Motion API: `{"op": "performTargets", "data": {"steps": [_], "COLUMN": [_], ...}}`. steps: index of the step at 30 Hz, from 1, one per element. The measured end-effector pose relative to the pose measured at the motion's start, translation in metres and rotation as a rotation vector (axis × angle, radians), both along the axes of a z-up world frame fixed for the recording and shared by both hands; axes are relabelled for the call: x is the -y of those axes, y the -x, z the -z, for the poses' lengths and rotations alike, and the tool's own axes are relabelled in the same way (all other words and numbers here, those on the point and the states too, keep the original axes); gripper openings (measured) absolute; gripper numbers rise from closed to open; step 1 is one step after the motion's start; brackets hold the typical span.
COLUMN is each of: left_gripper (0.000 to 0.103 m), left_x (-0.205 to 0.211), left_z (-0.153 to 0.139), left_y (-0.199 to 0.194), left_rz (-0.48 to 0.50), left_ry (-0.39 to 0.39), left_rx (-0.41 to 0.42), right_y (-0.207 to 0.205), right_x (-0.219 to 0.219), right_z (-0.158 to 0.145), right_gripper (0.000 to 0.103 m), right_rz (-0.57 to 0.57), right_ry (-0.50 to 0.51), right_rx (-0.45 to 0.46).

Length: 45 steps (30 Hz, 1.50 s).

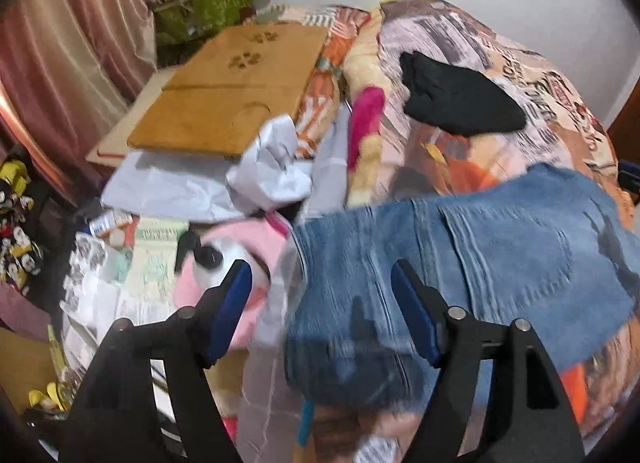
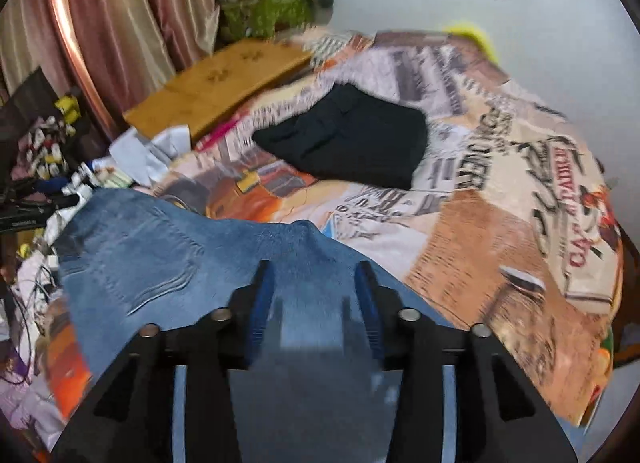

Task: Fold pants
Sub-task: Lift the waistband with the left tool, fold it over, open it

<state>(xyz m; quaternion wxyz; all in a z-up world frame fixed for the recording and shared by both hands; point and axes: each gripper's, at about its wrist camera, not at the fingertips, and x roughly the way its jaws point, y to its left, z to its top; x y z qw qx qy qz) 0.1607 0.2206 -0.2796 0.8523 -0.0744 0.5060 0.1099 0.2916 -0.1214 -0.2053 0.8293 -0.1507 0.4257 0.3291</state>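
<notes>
We see the folded blue jeans lying on the bed, just under and ahead of both tools. The left tool and right tool are open and hold nothing, so we judge this fold is finished.

Left gripper: two black angular finger arms, each lined on its inner face with a ribbed blue pad. Silver round pins cap the linkage joints just behind the fingers. Right gripper: identical black arms, blue pads and four silver pins behind the fingers.
</notes>
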Motion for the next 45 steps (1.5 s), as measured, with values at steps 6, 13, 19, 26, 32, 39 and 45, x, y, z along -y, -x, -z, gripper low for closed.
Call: {"op": "performTargets", "data": {"steps": [6, 13, 19, 26, 32, 39, 45], "left_gripper": [0.073, 0.059, 0.029, 0.028, 0.034, 0.039, 0.039], "left_x": [0.013, 0.012, 0.052, 0.040, 0.041, 0.042, 0.061], "left_z": [0.029, 0.059, 0.036, 0.038, 0.055, 0.018, -0.024], "left_y": [0.028, 0.038, 0.042, 0.056, 0.056, 0.043, 0.015], "left_rz": [0.002, -0.126, -0.080, -0.065, -0.068, -0.025, 0.003], "left_ry": [0.094, 0.308, 0.065, 0.081, 0.105, 0.043, -0.010], "left_rx": [-0.101, -0.110, -0.009, -0.005, -0.028, -0.067, 0.002], "right_y": [0.046, 0.078, 0.077, 0.088, 0.091, 0.101, 0.102], "right_x": [0.032, 0.043, 0.052, 0.054, 0.067, 0.098, 0.176], "right_z": [-0.004, 0.045, 0.057, 0.055, 0.059, 0.047, 0.039], "right_gripper": [0.046, 0.046, 0.047, 0.047, 0.047, 0.061, 0.062], "right_rz": [0.016, -0.019, 0.059, 0.058, 0.132, 0.189, 0.389], "right_ry": [0.000, 0.081, 0.023, 0.028, -0.070, -0.073, -0.143], "right_rx": [0.057, -0.046, -0.082, -0.073, -0.114, -0.055, -0.025]}}
